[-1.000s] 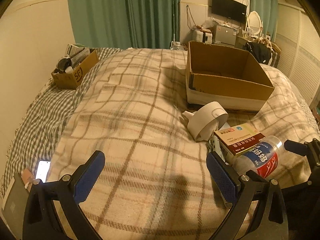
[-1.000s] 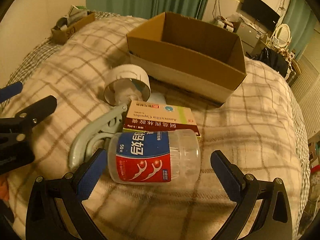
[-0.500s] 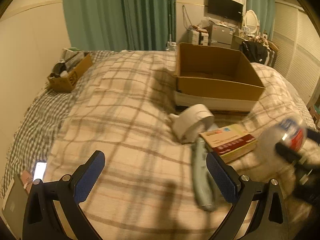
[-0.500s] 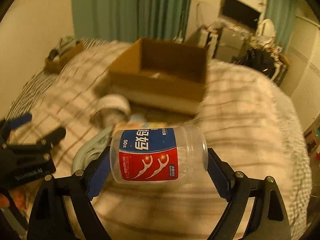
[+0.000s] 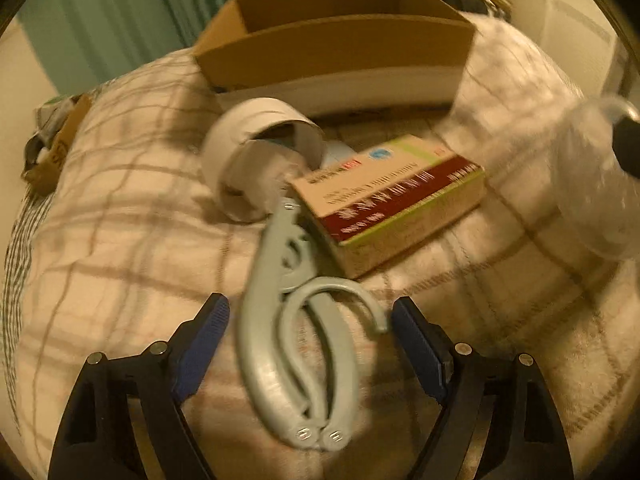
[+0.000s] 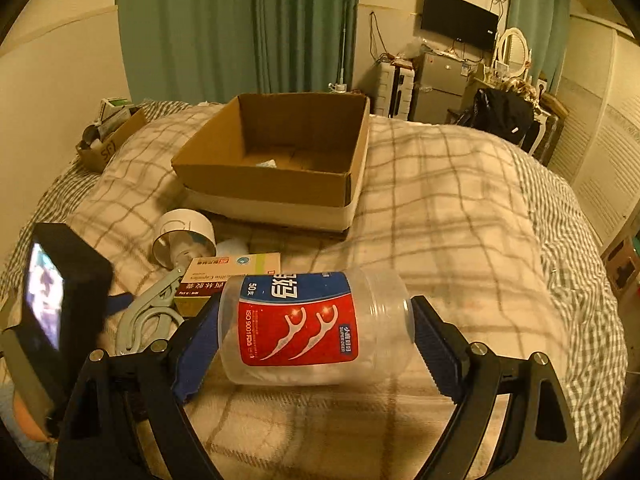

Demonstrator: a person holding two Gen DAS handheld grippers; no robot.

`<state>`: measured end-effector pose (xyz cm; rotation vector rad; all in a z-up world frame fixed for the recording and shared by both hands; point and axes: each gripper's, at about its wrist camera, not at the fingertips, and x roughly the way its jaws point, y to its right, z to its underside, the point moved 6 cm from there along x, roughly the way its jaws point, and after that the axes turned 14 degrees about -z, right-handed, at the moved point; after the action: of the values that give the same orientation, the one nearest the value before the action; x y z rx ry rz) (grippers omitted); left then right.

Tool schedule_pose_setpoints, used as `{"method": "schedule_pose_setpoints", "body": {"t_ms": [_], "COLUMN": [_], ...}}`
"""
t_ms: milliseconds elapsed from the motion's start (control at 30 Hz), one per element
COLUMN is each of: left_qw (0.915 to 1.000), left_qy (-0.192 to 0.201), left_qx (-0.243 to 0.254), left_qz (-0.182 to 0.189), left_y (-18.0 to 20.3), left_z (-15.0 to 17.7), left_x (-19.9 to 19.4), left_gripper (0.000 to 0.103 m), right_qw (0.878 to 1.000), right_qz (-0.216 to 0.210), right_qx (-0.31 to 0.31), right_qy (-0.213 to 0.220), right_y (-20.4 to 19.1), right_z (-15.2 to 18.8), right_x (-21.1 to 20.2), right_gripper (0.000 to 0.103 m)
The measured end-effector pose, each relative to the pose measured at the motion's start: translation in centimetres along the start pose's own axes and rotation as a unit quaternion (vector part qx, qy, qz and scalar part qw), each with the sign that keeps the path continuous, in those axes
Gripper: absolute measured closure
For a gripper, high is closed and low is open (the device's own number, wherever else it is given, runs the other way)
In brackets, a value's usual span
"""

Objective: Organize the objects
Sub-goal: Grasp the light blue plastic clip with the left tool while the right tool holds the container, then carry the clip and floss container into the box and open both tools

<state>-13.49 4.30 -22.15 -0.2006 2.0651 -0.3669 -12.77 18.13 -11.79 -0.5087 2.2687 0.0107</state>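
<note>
My right gripper [image 6: 308,340] is shut on a clear floss-pick jar [image 6: 308,328] with a red and blue label, held on its side above the bed; the jar also shows blurred in the left wrist view [image 5: 592,184]. My left gripper [image 5: 310,340] is open, its fingers on either side of a grey plastic clip [image 5: 296,344] lying on the plaid blanket. Past the clip lie a medicine box [image 5: 392,200] and a white round object [image 5: 260,160]. An open cardboard box [image 6: 280,156] stands beyond them.
A small carton of clutter [image 6: 108,136] sits at the bed's far left edge by the wall. The left gripper's body with a lit screen [image 6: 52,300] fills the lower left of the right wrist view. Furniture and a TV [image 6: 460,20] stand behind the bed.
My right gripper closed on the jar and lifted it off the blanket. My left gripper moved forward and right, so that its fingers now straddle the grey clip.
</note>
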Motion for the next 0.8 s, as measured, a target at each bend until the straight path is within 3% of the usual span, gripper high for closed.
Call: {"method": "schedule_pose_setpoints", "body": {"t_ms": [67, 133, 367, 800], "left_qw": [0.9999, 0.9998, 0.9992, 0.9942], "left_qy": [0.003, 0.010, 0.029, 0.076], "left_qx": [0.010, 0.015, 0.008, -0.047], "left_qz": [0.000, 0.002, 0.027, 0.060], "left_y": [0.5, 0.6, 0.2, -3.2], "left_z": [0.1, 0.3, 1.0, 0.9], "left_x": [-0.1, -0.4, -2.4, -7.8], "left_gripper": [0.020, 0.037, 0.038, 0.038], "right_qw": [1.000, 1.000, 1.000, 0.999], "right_qz": [-0.003, -0.004, 0.001, 0.013], "right_qx": [0.001, 0.002, 0.000, -0.019], "right_qy": [0.000, 0.002, 0.012, 0.039], "right_y": [0.0, 0.0, -0.6, -3.1], "right_z": [0.1, 0.2, 0.5, 0.0], "right_x": [0.1, 0.0, -1.0, -4.9], "right_gripper": [0.014, 0.014, 0.014, 0.014]}}
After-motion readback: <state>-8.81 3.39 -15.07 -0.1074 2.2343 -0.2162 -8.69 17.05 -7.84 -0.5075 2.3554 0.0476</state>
